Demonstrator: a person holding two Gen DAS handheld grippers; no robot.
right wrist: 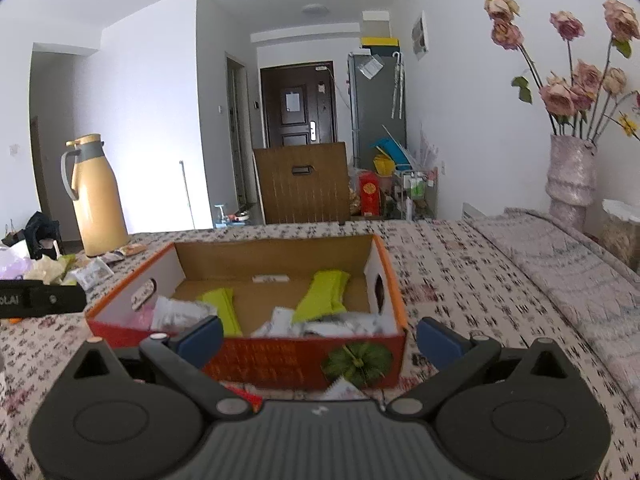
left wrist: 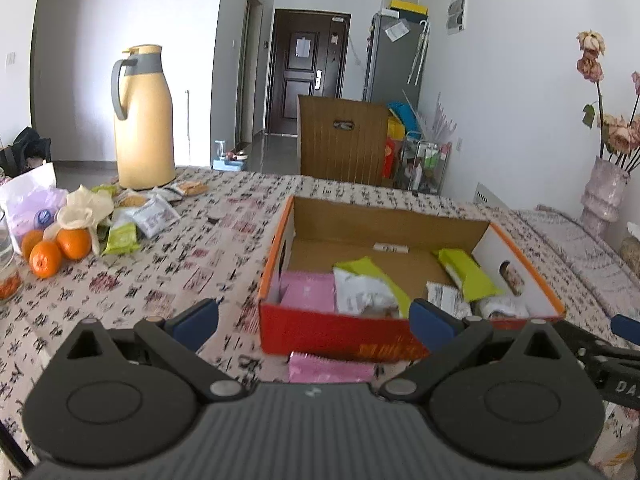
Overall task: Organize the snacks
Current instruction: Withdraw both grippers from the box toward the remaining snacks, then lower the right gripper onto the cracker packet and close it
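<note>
Box (right wrist: 304, 356) between spread fingers (right wrist: 200, 334), nothing gripped

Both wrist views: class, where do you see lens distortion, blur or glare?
Left wrist view: door frames bow, dark fisheye corners, the box front is blurred. Right wrist view: glare whitens the wall beside the flask, tablecloth smears at right.

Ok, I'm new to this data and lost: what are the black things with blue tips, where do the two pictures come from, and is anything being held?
Those are two hand-held grippers, each with a camera looking along its fingers. One picture is from the left gripper, the other from the right gripper. Both are open and hold nothing. In front sits an orange cardboard box with snack packets inside. A pink packet lies on the tablecloth before it. More packets, oranges and a yellow thermos stand to the left.
</note>
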